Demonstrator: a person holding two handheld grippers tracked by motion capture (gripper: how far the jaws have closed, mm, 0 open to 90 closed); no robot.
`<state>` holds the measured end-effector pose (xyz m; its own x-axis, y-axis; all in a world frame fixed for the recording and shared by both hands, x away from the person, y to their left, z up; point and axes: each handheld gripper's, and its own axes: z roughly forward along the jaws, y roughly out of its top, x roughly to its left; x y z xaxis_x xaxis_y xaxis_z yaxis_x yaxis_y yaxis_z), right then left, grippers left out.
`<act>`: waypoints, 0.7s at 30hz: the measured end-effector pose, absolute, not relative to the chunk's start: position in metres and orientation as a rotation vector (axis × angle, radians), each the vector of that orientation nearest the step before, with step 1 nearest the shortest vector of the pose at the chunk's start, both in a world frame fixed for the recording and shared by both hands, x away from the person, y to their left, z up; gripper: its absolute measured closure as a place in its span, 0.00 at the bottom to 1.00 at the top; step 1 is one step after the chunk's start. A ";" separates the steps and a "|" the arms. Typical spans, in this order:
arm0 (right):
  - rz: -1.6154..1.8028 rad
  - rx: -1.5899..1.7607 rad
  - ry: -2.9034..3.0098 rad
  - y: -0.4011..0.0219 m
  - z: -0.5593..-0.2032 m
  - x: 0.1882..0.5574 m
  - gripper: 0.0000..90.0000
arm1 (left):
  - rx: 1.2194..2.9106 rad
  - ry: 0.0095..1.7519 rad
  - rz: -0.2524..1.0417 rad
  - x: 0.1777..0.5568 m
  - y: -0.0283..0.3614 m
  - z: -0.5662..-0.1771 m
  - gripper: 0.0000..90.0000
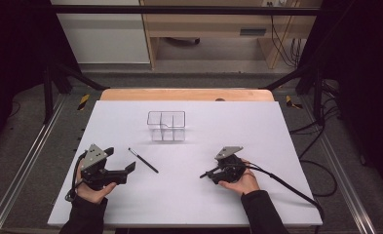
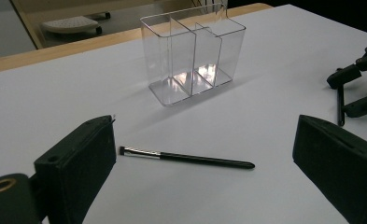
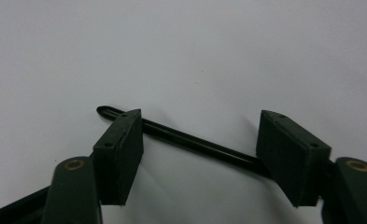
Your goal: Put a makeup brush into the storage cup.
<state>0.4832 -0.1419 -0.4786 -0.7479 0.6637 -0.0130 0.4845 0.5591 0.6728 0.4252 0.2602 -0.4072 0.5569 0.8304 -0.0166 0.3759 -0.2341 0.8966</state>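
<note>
A slim black brush (image 1: 143,160) with a pale tip lies on the white table (image 1: 257,126), just ahead of my left gripper (image 1: 119,160). In the left gripper view the brush (image 2: 186,157) lies crosswise beyond the wide-open jaws of that gripper (image 2: 209,135), touching neither. A second thin black stick (image 3: 190,141) lies on the table between the jaws of my right gripper (image 3: 200,154). Those jaws stand apart, and its pads do not press on the stick. The right gripper (image 1: 209,171) rests low at the front right. A clear plastic organizer (image 1: 166,126) with several compartments stands empty at mid-table.
Each gripper is held by a hand with a dark sleeve at the table's front edge. A black cable (image 1: 286,185) trails from the right gripper toward the front right corner. Beyond the table's wooden far edge (image 1: 186,94) stands a shelf unit.
</note>
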 end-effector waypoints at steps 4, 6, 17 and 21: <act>0.976 0.955 2.523 -0.141 -0.478 0.478 0.47 | 1.832 0.988 0.593 0.425 0.259 -0.408 0.06; 0.971 0.957 2.528 -0.141 -0.477 0.477 0.50 | 1.837 0.986 0.592 0.425 0.259 -0.408 0.06; 0.933 0.986 2.534 -0.142 -0.473 0.473 0.66 | 1.840 0.989 0.591 0.425 0.259 -0.408 0.06; 0.927 0.984 2.537 -0.143 -0.473 0.472 0.69 | 1.845 0.990 0.590 0.426 0.259 -0.409 0.06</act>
<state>0.4722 -0.1427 -0.4728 -0.7344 0.6785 -0.0157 0.5086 0.5656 0.6492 0.4259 0.2589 -0.4090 0.5600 0.8284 -0.0139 0.3820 -0.2433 0.8916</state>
